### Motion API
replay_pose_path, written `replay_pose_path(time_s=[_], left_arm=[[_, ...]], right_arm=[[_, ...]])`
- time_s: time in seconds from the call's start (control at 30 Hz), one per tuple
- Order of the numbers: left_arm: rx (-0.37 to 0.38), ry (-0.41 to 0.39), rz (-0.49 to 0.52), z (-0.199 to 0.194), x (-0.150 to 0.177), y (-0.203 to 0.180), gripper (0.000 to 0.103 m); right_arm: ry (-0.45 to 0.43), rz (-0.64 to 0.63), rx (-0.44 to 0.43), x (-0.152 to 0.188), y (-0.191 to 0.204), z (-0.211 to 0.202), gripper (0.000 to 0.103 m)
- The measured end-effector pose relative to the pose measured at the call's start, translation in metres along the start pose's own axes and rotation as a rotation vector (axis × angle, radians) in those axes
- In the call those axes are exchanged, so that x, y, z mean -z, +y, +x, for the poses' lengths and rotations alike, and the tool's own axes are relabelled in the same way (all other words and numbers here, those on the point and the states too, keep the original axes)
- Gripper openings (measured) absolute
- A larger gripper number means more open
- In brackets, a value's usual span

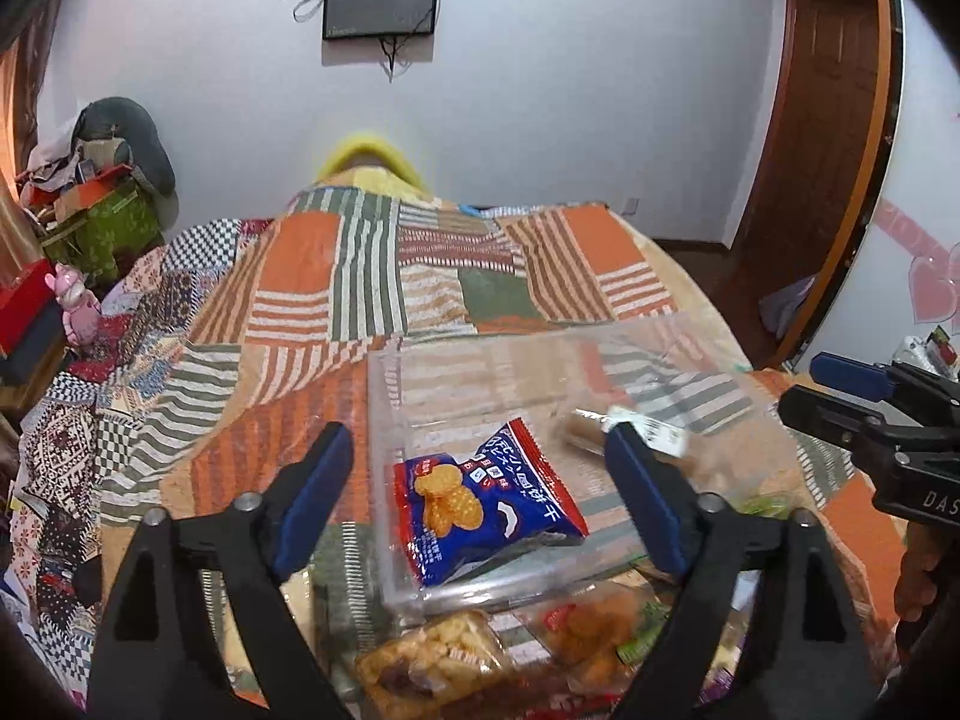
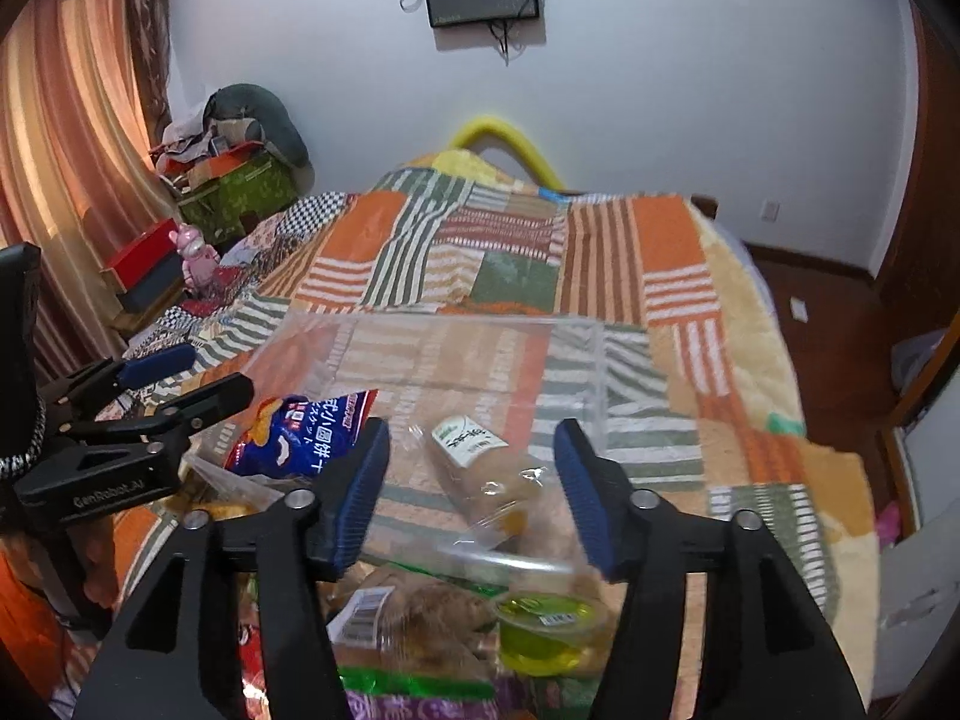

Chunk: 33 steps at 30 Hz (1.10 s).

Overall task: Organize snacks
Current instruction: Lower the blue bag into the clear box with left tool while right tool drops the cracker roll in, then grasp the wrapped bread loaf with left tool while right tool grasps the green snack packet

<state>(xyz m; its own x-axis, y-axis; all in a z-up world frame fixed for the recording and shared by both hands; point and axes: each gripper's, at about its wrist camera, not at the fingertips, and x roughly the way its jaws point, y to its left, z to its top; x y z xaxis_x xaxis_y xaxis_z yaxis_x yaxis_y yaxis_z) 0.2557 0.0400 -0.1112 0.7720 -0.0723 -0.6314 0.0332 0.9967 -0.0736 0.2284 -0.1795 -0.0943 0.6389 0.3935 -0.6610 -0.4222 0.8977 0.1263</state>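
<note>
A clear plastic bin [image 1: 384, 456] [image 2: 576, 330] stands on the patchwork bed. Inside it lie a blue biscuit packet [image 1: 489, 510] [image 2: 300, 432] and a clear-wrapped brown bread roll [image 1: 591, 429] [image 2: 492, 480]. My left gripper [image 1: 480, 498] is open and empty, its fingers straddling the blue packet from above. My right gripper [image 2: 471, 489] is open and empty over the bread roll; it also shows in the left wrist view [image 1: 864, 396]. Loose snacks lie in front of the bin: a fried-snack pack [image 1: 432, 660], a green jelly cup [image 2: 549, 630] and a barcoded bread pack [image 2: 414, 618].
The patchwork blanket [image 1: 360, 276] covers the bed. A red box [image 2: 144, 252] and a pink toy [image 2: 198, 258] sit at the left edge beside the curtain. A cluttered green box [image 2: 240, 192] stands by the far wall. A wooden door [image 1: 834, 120] is at the right.
</note>
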Motion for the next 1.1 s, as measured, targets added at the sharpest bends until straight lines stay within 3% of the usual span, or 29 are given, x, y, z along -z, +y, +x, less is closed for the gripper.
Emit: replay_pose_path(time_s=[0.33, 0.53, 0.77, 0.9, 1.1], left_arm=[[-0.076, -0.028, 0.050, -0.049, 0.012, 0.026, 0.101], [-0.137, 0.052, 0.003, -0.045, 0.036, 0.068, 0.101], [-0.162, 0.150, -0.049, -0.017, 0.073, 0.100, 0.101], [-0.158, 0.195, -0.066, 0.005, 0.090, 0.107, 0.094], [-0.135, 0.264, -0.085, 0.034, 0.105, 0.116, 0.075]], right_arm=[[-0.049, -0.001, 0.028, 0.011, -0.008, -0.035, 0.069], [-0.022, 0.038, 0.061, 0.029, -0.023, -0.042, 0.072], [0.075, 0.082, 0.116, 0.057, -0.044, -0.033, 0.072], [0.142, 0.118, 0.132, 0.076, -0.054, -0.025, 0.072], [0.237, 0.143, 0.109, 0.099, -0.060, -0.011, 0.072]])
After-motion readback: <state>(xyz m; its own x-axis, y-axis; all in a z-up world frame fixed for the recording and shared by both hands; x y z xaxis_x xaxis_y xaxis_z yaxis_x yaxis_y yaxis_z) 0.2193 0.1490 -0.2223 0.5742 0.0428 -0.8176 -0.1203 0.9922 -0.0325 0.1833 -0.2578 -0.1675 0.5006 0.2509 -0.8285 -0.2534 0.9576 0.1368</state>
